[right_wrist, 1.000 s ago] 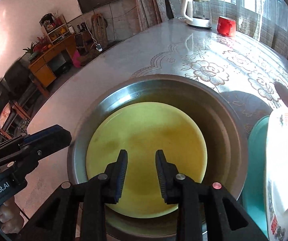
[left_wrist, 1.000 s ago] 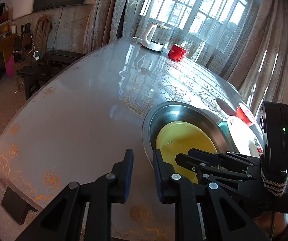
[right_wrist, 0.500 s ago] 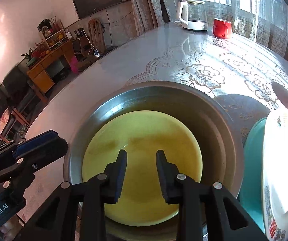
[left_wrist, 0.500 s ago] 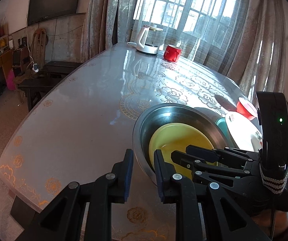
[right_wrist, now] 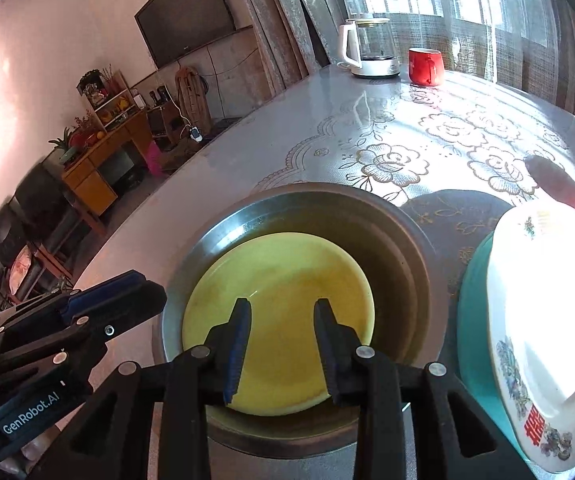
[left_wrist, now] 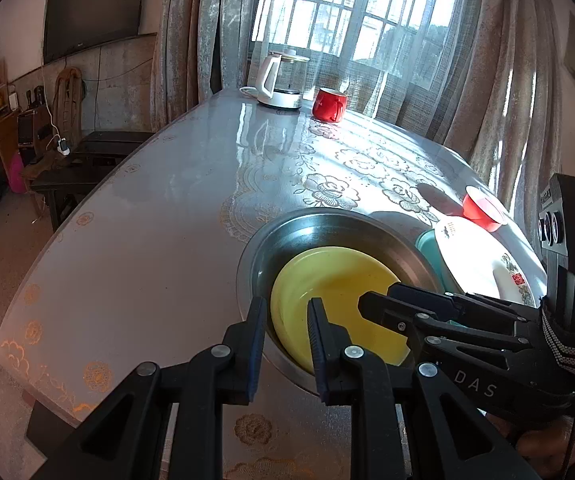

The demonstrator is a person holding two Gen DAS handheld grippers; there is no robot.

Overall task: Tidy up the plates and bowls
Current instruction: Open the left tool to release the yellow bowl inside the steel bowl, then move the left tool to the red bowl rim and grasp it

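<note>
Yellow plate [right_wrist: 283, 320]: lies flat inside steel basin [right_wrist: 403, 248], nested, basin wall all round it, so it is already stacked, in my reading. Basin sits at table [left_wrist: 147, 240] near edge, approx 6 o'clock of tabletop in both wrist views.

Right gripper [right_wrist: 281, 344]: hangs over plate's near half, tilted down. Jaws part-open and have just been opening wider; nothing between them, pads clear of the plate. Looks like a let-go and pull-away, not a grasp.

Left gripper [left_wrist: 286, 340]: at basin's 7–8 o'clock rim in left wrist view, narrow gap between jaws, nothing pinched as far as I can see. Prob. waiting beside basin for next item.

White patterned plate [right_wrist: 547, 320]: at 3 o'clock of basin, tilted, resting on teal dish [right_wrist: 471, 320] under it. Uneven pile, likely next to sort.

Red bowl [left_wrist: 483, 208]: beyond white plate, approx 1 o'clock from basin, apart from pile.

Non-task items: kettle [left_wrist: 281, 80] and red mug [left_wrist: 329, 104] at 12 o'clock, far table end by window; well apart from the dishes, no need to touch.

Risk, judged: tilted white plate could slide off teal dish if nudged.
</note>
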